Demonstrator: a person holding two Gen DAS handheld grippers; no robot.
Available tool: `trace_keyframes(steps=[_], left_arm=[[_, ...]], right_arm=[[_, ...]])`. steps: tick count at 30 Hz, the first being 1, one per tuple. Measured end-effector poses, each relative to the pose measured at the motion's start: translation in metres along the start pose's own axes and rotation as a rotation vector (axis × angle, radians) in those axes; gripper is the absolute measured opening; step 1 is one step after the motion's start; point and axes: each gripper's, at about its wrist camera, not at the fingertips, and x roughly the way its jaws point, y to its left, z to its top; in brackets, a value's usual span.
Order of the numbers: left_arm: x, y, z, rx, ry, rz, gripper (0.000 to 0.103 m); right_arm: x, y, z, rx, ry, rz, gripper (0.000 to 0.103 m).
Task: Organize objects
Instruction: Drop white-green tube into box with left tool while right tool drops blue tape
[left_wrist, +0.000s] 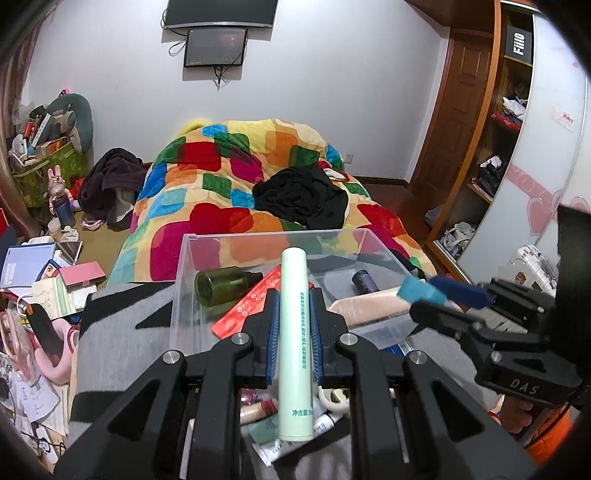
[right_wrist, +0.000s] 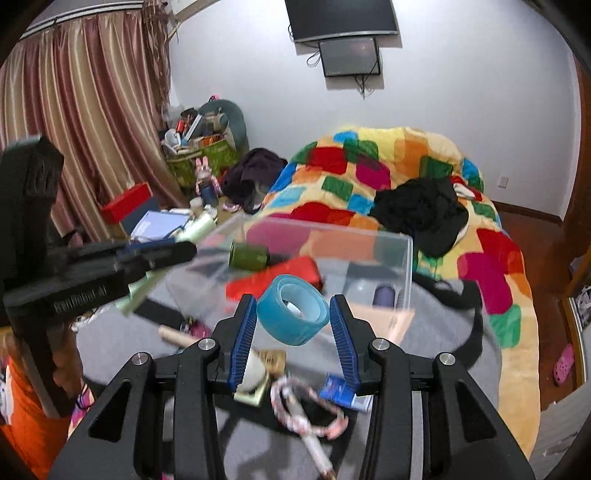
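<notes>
My left gripper (left_wrist: 293, 295) is shut on a pale green tube (left_wrist: 293, 332) and holds it over the near edge of a clear plastic box (left_wrist: 192, 258). The box holds a dark green bottle (left_wrist: 218, 286), a red packet (left_wrist: 251, 306), a beige tube (left_wrist: 369, 304) and a purple bottle (left_wrist: 365, 281). My right gripper (right_wrist: 293, 306) is shut on a blue tape roll (right_wrist: 293, 310) just in front of the same box (right_wrist: 400, 266). In the left wrist view the right gripper (left_wrist: 436, 295) comes in from the right with the tape (left_wrist: 419, 290). The left gripper (right_wrist: 184, 249) shows at the left of the right wrist view.
The box stands on a grey and black blanket (left_wrist: 122, 325) strewn with small tubes and cosmetics (left_wrist: 258, 406), a rope (right_wrist: 295, 410) and a blue packet (right_wrist: 340, 391). A colourful quilt (left_wrist: 236, 177) with black clothes (left_wrist: 306, 195) lies behind. Papers and boxes (left_wrist: 44, 280) crowd the left.
</notes>
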Motion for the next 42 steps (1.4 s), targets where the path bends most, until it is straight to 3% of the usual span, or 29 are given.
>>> trace_keyframes(steps=[6,17,25,29,31,36,42], left_arm=[[0.03,0.008,0.008,-0.017,0.065,0.002,0.015],[0.072,0.024,0.003,-0.07,0.184,-0.036,0.015],[0.05,0.015,0.005,-0.042,0.141,-0.045,0.015],[0.034,0.01,0.006,-0.02,0.111,-0.034,0.016],[0.025,0.01,0.005,-0.017,0.097,-0.033,0.019],[0.005,0.008,-0.003,-0.006,0.065,-0.019,0.041],[-0.009,0.006,-0.022,0.006,0.069,-0.016,0.05]], right_arm=[[0.032,-0.005,0.016,0.017,0.032,-0.038,0.038],[0.079,-0.002,0.01,-0.014,0.131,-0.062,0.038],[0.077,0.009,0.003,-0.071,0.155,-0.054,0.039],[0.063,0.011,0.002,-0.082,0.132,-0.057,0.048],[0.053,0.011,0.002,-0.08,0.118,-0.059,0.05],[0.027,0.005,-0.004,-0.062,0.089,-0.059,0.062],[0.004,-0.003,-0.018,-0.064,0.088,-0.084,0.062]])
